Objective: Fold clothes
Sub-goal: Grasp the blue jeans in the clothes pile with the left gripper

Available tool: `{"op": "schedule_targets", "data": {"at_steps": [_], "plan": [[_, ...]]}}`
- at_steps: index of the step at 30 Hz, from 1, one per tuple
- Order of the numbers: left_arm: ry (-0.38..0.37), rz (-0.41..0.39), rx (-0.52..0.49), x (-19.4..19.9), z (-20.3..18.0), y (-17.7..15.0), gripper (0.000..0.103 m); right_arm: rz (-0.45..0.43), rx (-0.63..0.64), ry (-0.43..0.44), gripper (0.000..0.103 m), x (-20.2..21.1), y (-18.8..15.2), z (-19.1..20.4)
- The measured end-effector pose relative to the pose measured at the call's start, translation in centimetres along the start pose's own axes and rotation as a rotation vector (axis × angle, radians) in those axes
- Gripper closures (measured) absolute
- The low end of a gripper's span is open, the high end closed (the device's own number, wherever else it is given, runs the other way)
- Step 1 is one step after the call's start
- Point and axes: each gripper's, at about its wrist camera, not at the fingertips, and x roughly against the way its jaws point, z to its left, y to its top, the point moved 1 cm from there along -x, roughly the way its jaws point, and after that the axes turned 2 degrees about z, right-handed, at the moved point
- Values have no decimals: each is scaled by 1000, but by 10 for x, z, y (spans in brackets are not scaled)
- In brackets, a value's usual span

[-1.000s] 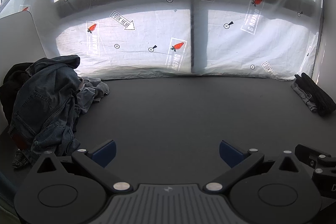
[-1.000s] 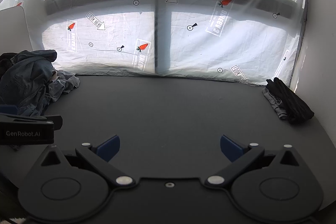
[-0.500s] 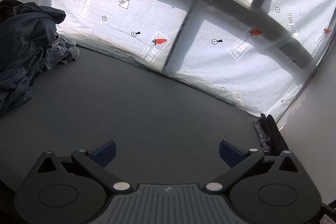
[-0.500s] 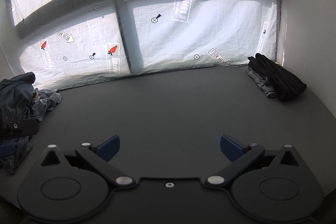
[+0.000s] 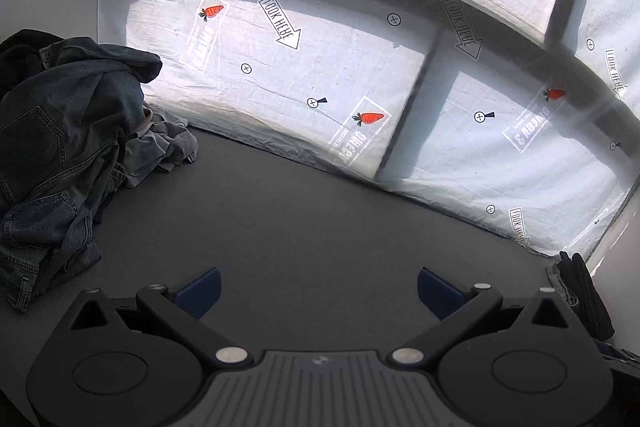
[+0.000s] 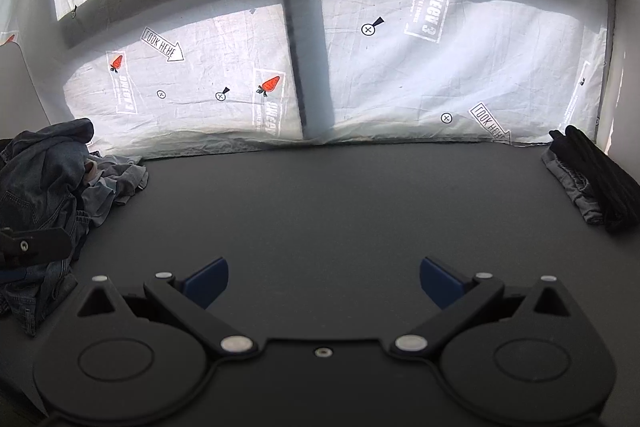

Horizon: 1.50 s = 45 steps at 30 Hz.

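Both tongs, left (image 5: 318,287) and right (image 6: 324,281), gape apart; crumpled denim heap (image 5: 60,155) lies left

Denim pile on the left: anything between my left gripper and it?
Nothing visible. The left gripper, jaws open and empty, faces bare dark table; the denim pile lies off to its left with only open tabletop between.

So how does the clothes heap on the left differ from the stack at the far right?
The denim heap is crumpled, loose and tall; the right stack looks folded, flat and compact. The heap is blue denim with paler grey cloth beside it; the stack is black over grey. Both lie on the dark table, untouched by either open gripper.
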Motion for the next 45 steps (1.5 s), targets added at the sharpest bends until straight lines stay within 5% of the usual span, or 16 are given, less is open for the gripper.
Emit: {"op": "schedule_targets", "data": {"at_steps": [4,8,14,17,26,29,30,33,37,45], "plan": [[100,-63,5,-29,56,57,6,-6,26,-7,0,-32,22,45],[201,-113,-29,-60,110,109,21,3,47,-19,0,-68,45,85],[501,-190,-267,-122,169,165,44,37,85,-48,0,-127,73,133],[611,-184,-269,-149,202,189,48,56,100,-73,0,-153,87,155],[670,-100,-325,-196,258,207,45,147,131,-54,0,-205,93,194],[658,-83,-262,-197,257,209,56,157,172,-40,0,-213,92,203],[646,-86,-238,-195,252,207,79,159,180,-35,0,-214,91,204],[591,-86,-181,-182,231,204,93,160,170,-9,0,-217,90,201],[412,-92,-55,-146,199,201,95,118,105,22,0,-206,91,179],[67,-179,-169,-82,14,187,98,-21,-71,10,0,-149,88,77]]}}
